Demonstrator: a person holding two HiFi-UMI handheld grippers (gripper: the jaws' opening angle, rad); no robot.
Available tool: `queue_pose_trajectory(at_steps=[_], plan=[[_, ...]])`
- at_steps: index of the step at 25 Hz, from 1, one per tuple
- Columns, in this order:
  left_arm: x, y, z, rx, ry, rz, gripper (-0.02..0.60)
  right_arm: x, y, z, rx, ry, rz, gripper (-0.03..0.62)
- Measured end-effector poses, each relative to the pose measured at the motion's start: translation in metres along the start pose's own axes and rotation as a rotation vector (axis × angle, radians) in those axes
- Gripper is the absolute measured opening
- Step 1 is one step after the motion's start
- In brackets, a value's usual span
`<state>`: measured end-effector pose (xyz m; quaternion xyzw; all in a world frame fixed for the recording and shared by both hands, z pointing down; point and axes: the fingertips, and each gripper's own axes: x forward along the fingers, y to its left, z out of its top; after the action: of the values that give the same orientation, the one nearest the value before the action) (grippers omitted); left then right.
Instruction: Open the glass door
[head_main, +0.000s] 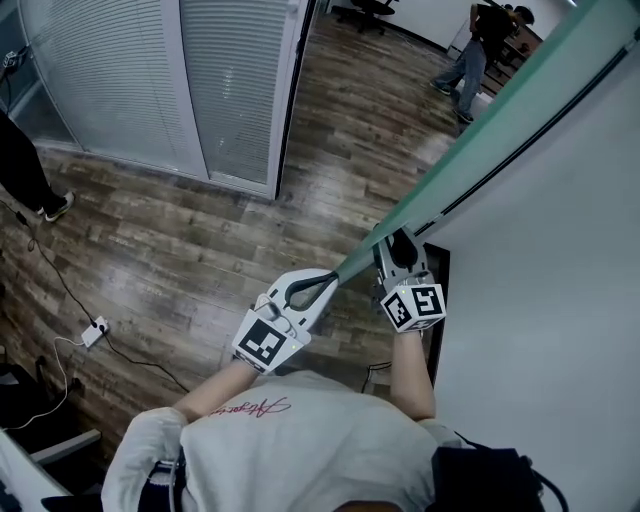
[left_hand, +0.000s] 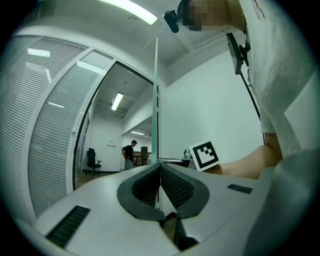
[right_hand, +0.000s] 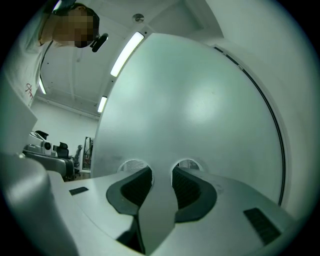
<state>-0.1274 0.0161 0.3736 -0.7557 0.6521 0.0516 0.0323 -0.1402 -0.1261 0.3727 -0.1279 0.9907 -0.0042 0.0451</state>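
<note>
Opening the glass door (head_main: 480, 130), step in hand: swinging the pane. In the head view the door's green edge runs from the centre of the frame to its upper right, with the white wall (head_main: 560, 330) filling the right side and the wooden floor (head_main: 200, 240) the left. The left gripper (head_main: 336, 281) meets that edge at centre frame; in its own view its jaws stand narrow, drawn together on the thin edge of the pane, which rises straight up from their tips. The right gripper (head_main: 397, 236) sits just right of the edge; in its own view its jaws stand wide with nothing between them; the tips seem to rest against a glossy pale surface, which we take for the door's face, since their reflections meet them there. To do this step well, we would keep the left pads flat and square on the edge, for smooth glass lets a skewed pinch slide off; we would let both right tips bear evenly, so that neither skids; we would carry both hands along one arc about the hinge and not along a straight line, lest the pinch twist the pane; and we would mind the power strip (head_main: 93, 332) on the floor at lower left when stepping.
</note>
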Motion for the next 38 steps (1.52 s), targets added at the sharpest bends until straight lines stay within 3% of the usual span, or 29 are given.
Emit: queue_pose_trajectory(at_steps=[18,24,32,38], plan=[[0.022,-0.116,-0.009,0.011,0.013,0.075,0.017,-0.109,-0.013,0.01,0.022,-0.017,0.11,0.138],[0.028,-0.146,-0.003,0.048,0.014,-0.051,0.017,-0.142,-0.024,0.014,0.016,-0.049,0.106,0.138],[0.04,-0.202,0.003,-0.009,0.054,-0.268,0.017,-0.19,-0.038,0.02,0.02,-0.052,0.117,0.138],[0.052,-0.245,-0.004,-0.001,0.068,-0.337,0.017,-0.227,-0.049,0.023,0.018,-0.065,0.171,0.138]])
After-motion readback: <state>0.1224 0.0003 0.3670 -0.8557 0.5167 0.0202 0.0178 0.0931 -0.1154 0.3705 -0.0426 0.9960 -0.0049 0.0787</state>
